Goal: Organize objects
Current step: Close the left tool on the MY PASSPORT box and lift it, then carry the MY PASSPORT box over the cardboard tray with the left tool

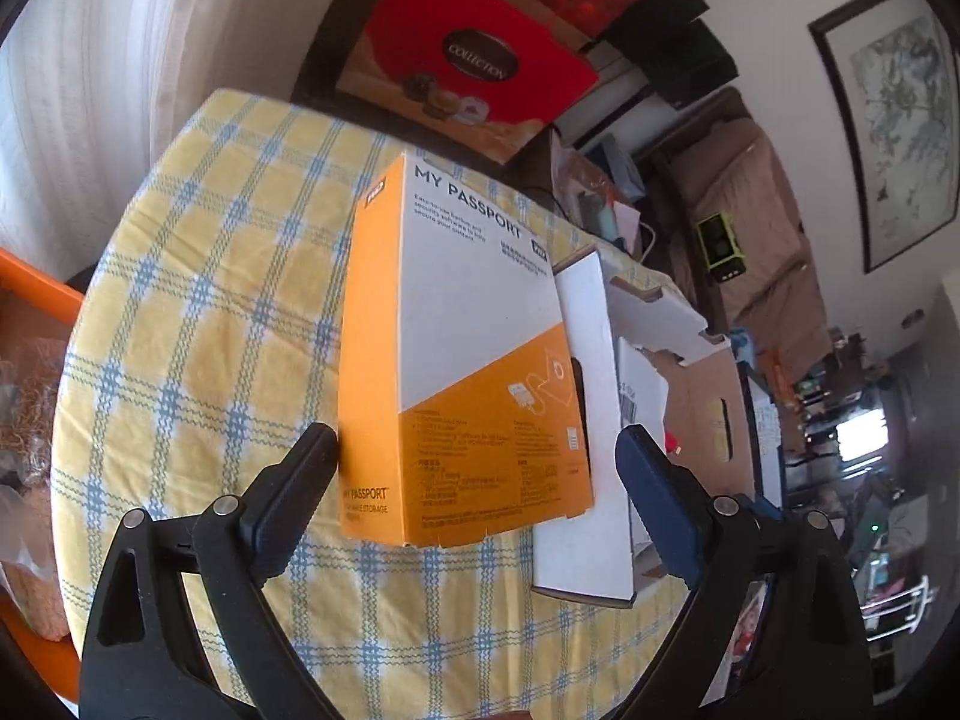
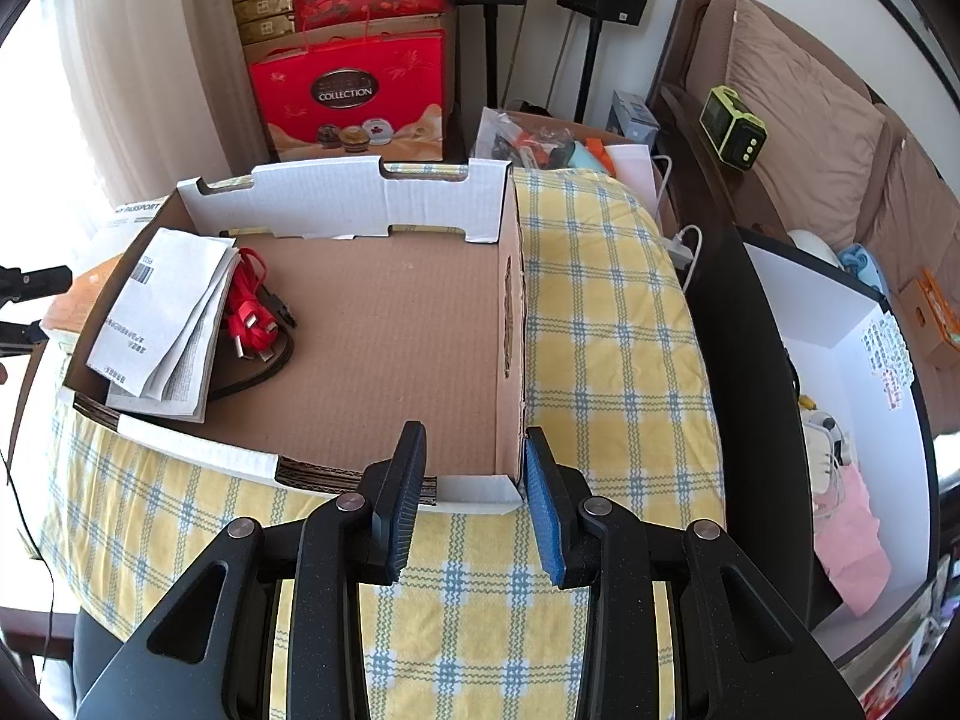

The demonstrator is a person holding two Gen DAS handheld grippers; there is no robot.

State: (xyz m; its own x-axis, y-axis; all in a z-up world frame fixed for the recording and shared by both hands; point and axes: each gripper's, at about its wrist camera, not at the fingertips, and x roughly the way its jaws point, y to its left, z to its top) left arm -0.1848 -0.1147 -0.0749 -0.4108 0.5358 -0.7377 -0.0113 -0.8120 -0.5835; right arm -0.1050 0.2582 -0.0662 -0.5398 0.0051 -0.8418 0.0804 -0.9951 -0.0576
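Orange-and-white box sits between the wide left gripper fingers (grip unclear); close squarely; right gripper, narrow and empty, steadies the cardboard tray at lower centre.

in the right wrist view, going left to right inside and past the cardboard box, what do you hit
folded paper manuals → red cable → bare cardboard box floor → box's right wall → yellow checked tablecloth → white charger at the table edge → dark cabinet
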